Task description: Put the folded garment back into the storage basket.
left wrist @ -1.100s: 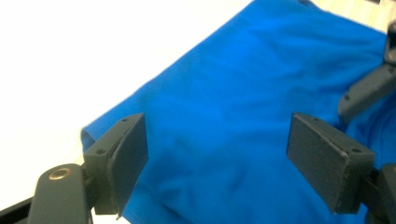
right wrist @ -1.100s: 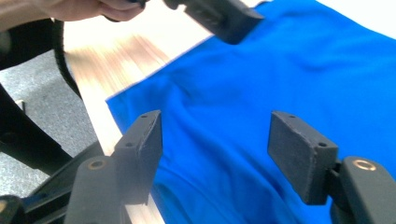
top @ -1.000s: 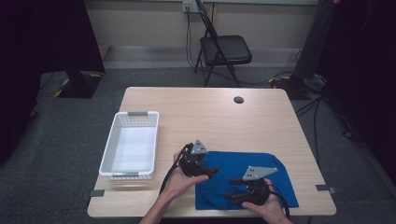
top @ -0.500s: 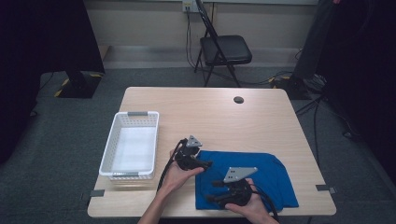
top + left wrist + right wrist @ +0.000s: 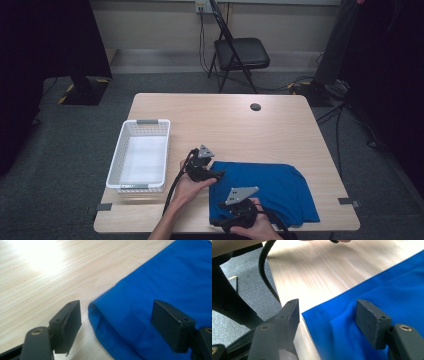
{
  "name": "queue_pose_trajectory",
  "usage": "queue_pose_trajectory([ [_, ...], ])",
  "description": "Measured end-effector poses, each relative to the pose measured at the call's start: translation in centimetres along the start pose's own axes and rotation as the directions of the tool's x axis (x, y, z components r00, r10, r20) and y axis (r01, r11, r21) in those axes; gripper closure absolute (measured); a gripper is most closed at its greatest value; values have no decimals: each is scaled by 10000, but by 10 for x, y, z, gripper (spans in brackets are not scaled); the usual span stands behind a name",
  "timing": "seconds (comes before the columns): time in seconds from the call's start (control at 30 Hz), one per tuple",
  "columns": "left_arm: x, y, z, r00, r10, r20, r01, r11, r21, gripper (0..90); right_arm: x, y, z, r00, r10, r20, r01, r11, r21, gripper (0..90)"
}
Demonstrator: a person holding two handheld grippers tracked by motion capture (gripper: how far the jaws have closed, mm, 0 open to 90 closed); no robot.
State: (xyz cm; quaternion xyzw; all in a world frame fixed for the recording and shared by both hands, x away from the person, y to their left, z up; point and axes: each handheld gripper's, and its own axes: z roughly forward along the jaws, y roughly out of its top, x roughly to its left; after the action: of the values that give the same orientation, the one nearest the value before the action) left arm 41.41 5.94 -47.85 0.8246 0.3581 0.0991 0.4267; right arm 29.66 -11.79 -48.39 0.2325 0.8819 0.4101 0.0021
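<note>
Both claws stand apart: left claw (image 5: 116,322) straddling the blue cloth's (image 5: 270,192) folded far-left corner, right claw (image 5: 327,320) its near-left corner, on the counter (image 5: 240,125). Soft, light fabric likely handles limp; corners look the best holds.

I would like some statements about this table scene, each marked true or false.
1. The blue cloth lies in the basket. False: it lies flat on the table, to the right of the basket.
2. The left gripper has its jaws open on either side of a rounded corner of the cloth. True.
3. The right gripper is shut on the cloth. False: its jaws stand open over the cloth's edge, having just been opening.
4. The basket is white and has nothing in it. True.
5. A chair stands on the floor beyond the table. True.
</note>
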Motion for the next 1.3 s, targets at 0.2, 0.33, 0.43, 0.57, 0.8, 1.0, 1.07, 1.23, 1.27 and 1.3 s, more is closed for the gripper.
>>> queue_pose_trajectory([
  [0.2,3,-1,-1,9999,-152,57,153,9998,-105,242,4,-5,3,9990,-402,184,403,9991,-86,374],
  [0.33,5,-3,0,9999,-142,18,142,9999,33,242,8,-8,4,9960,-782,421,790,9967,-175,442],
  [0.43,7,-4,2,9998,-156,-75,157,9998,151,242,9,-7,5,9935,-1012,521,1015,9948,-34,441],
  [0.57,8,-5,2,9998,-182,-96,183,9997,185,242,9,-8,5,9922,-1134,509,1141,9934,-95,435],
  [0.8,8,-6,4,9997,-215,-90,218,9992,348,242,16,-10,6,9833,-1575,915,1590,9872,-95,424],
  [1.0,8,-7,7,9997,-96,-241,109,9986,522,231,16,-12,6,9771,-1698,1285,1732,9848,-160,545],
  [1.07,8,-7,7,9996,-129,-257,142,9985,529,228,14,-12,5,9768,-1609,1412,1655,9860,-218,624],
  [1.23,8,-8,9,9995,-175,-255,191,9978,635,225,10,-12,4,9745,-1471,1694,1543,9876,-301,764],
  [1.27,8,-8,9,9995,-158,-265,175,9979,631,224,10,-12,4,9744,-1438,1730,1514,9880,-316,780],
  [1.3,8,-8,9,9995,-155,-278,172,9979,619,224,9,-12,3,9753,-1363,1737,1445,9889,-356,802],
])
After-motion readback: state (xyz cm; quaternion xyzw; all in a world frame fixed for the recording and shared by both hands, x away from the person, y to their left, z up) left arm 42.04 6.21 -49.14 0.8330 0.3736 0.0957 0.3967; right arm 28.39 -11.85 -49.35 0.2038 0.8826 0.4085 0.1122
